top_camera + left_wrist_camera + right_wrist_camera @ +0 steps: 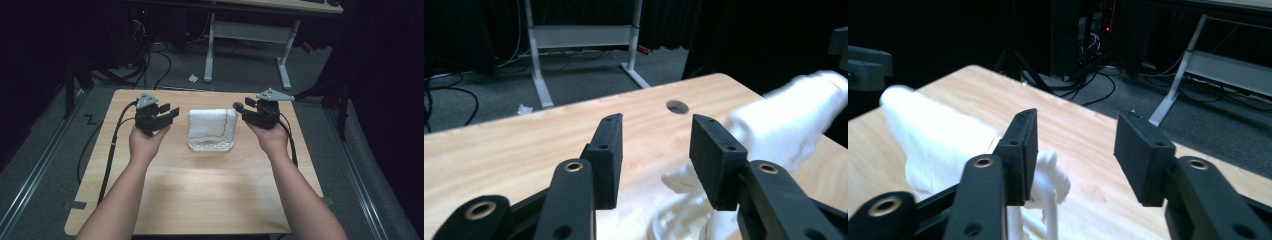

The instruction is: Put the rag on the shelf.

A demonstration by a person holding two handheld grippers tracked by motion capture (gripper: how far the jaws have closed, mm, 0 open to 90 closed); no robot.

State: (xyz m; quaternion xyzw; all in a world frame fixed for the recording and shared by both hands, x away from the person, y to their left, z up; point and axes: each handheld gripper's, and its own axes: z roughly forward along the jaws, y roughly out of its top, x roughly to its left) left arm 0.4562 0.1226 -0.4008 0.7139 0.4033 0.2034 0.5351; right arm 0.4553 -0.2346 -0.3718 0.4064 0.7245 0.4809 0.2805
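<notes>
A white cloth (pixel 212 123) is draped over a clear tray (pixel 210 145) at the centre of the high view, on the table (pixel 200 195). The left gripper (pixel 169 113) is held just left of it, the right gripper (pixel 240 108) just right; both are spread wide with nothing gripped.

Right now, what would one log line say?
left gripper: open, empty | right gripper: open, empty | white cloth: draped over clear tray, between them | table
</notes>
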